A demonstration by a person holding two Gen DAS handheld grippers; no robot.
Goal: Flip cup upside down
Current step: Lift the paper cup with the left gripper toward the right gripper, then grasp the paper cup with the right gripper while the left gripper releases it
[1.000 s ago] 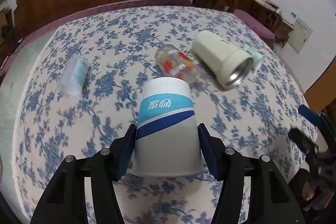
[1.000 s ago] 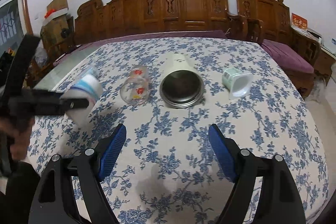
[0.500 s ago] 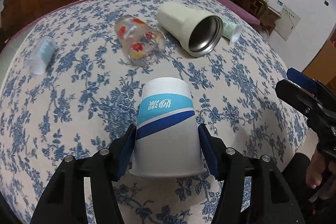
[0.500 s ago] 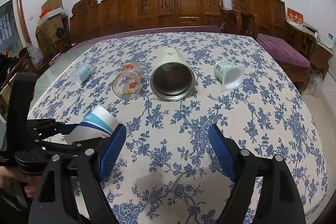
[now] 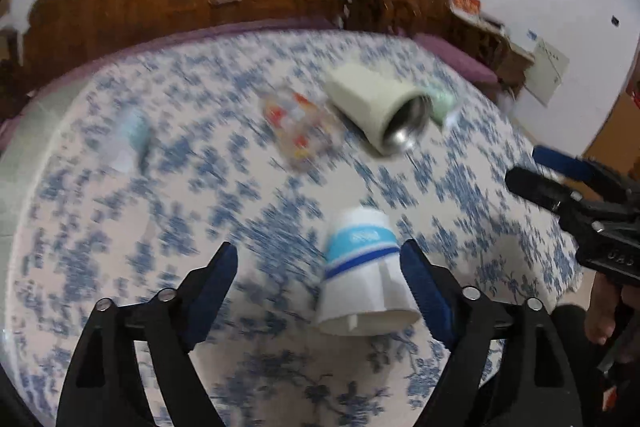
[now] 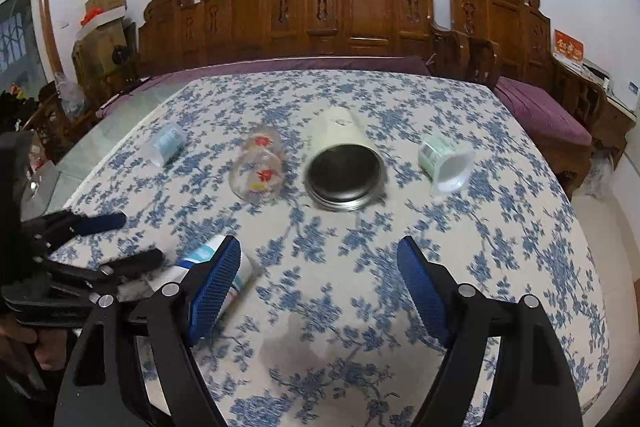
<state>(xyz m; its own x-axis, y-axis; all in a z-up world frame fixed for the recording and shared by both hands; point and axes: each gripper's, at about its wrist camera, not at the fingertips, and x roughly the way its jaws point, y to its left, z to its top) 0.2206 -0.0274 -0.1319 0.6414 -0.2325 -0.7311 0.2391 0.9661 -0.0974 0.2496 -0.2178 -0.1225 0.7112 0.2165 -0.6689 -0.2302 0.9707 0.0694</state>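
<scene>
A white paper cup (image 5: 362, 273) with blue bands stands upside down on the flowered tablecloth, rim down, between the fingers of my left gripper (image 5: 320, 279). The left gripper is open and the cup sits close to its right finger (image 5: 424, 287). In the right wrist view the cup (image 6: 212, 261) shows partly behind my right gripper's left finger (image 6: 214, 287), with the left gripper (image 6: 116, 243) beside it. My right gripper (image 6: 320, 283) is open and empty above the cloth.
On the table lie a cream metal-lined tumbler (image 6: 342, 163), a glass with red print (image 6: 258, 171), a green-labelled plastic cup (image 6: 446, 163) and a small clear cup (image 6: 166, 145). Carved wooden benches (image 6: 360, 11) stand behind the table.
My left gripper has opened and let go of the paper cup, which now rests rim down on the table. The left view is blurred by motion. The right gripper stays open.
</scene>
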